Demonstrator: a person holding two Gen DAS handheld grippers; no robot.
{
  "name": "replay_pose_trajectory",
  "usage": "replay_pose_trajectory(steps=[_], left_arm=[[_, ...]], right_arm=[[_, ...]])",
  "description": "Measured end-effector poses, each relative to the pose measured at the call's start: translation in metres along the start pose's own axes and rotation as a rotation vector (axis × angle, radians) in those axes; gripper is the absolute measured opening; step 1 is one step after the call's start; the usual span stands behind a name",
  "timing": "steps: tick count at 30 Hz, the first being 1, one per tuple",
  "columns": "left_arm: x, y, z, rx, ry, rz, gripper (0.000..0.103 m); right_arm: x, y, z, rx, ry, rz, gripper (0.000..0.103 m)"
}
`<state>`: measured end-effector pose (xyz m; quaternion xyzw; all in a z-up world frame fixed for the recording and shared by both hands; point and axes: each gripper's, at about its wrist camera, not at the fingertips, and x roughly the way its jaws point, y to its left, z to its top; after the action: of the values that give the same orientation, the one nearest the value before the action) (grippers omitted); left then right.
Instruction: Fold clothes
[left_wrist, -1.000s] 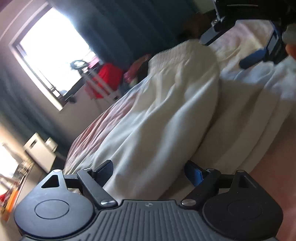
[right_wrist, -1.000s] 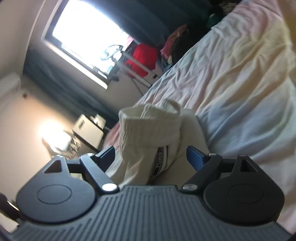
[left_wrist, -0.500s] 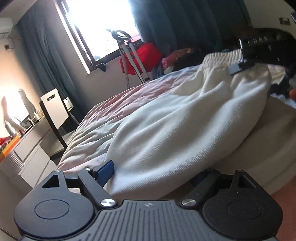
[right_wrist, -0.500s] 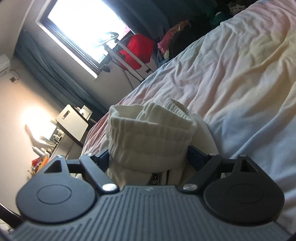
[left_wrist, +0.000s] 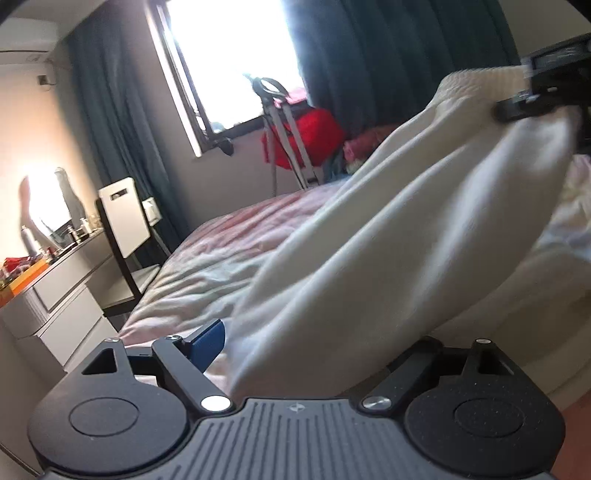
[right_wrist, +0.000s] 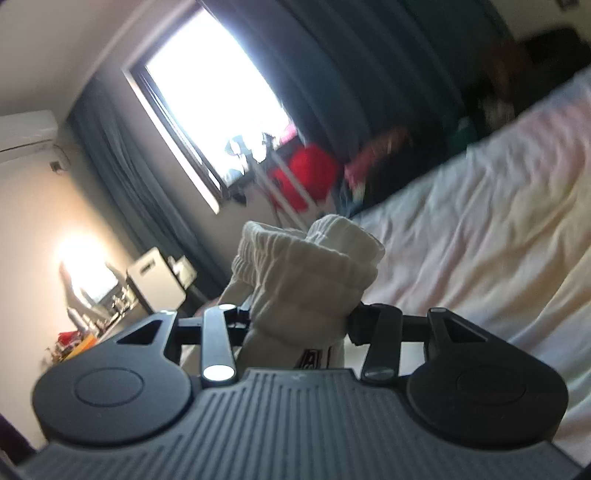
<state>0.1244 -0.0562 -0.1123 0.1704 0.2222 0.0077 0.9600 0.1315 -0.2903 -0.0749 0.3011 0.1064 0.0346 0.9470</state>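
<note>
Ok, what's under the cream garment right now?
Pink-white bedsheet shows beneath the lifted cream garment. Whatever lies under its lower folds is covered; left gripper's right finger too.

The garment (left_wrist: 388, 258) is cream-white, of thick soft knit, with a ribbed, gathered elastic waistband (right_wrist: 306, 258). It stretches as a long bundle across the bed (left_wrist: 221, 258), rising from its low near end to a raised far end, where the waistband is lifted clear of the sheet. The cloth hangs in broad loose folds between the two ends. In the right wrist view the waistband stands bunched and upright, doubled over itself, and a black-and-white label strip (right_wrist: 314, 356) shows just below it. The near end lies slack on the pinkish-white sheet.
</note>
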Motion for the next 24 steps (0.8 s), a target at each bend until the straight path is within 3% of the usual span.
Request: replay_pose_trajectory(steps=[5, 7, 10, 11, 15, 17, 24], left_arm=[[-0.004, 0.016, -0.001, -0.087, 0.046, -0.011, 0.091], [-0.005, 0.02, -0.003, -0.107, 0.067, -0.008, 0.091], [-0.004, 0.026, -0.006, -0.154, 0.094, -0.011, 0.091], [-0.004, 0.028, -0.006, -0.167, 0.098, -0.012, 0.091], [-0.004, 0.033, -0.01, -0.177, 0.116, 0.001, 0.091], [-0.005, 0.039, -0.012, -0.207, 0.133, -0.005, 0.091], [0.001, 0.08, -0.023, -0.488, 0.218, -0.056, 0.092]], right_arm=[[-0.03, -0.032, -0.012, 0.157, 0.082, -0.112, 0.051], [-0.031, -0.057, -0.028, 0.283, 0.166, -0.171, 0.052], [-0.03, -0.085, -0.045, 0.419, 0.201, -0.166, 0.057], [-0.03, -0.085, -0.043, 0.424, 0.193, -0.161, 0.063], [-0.034, -0.071, -0.035, 0.342, 0.193, -0.179, 0.072], [-0.038, -0.068, -0.037, 0.328, 0.195, -0.176, 0.091], [-0.028, -0.08, -0.049, 0.412, 0.298, -0.121, 0.09]])
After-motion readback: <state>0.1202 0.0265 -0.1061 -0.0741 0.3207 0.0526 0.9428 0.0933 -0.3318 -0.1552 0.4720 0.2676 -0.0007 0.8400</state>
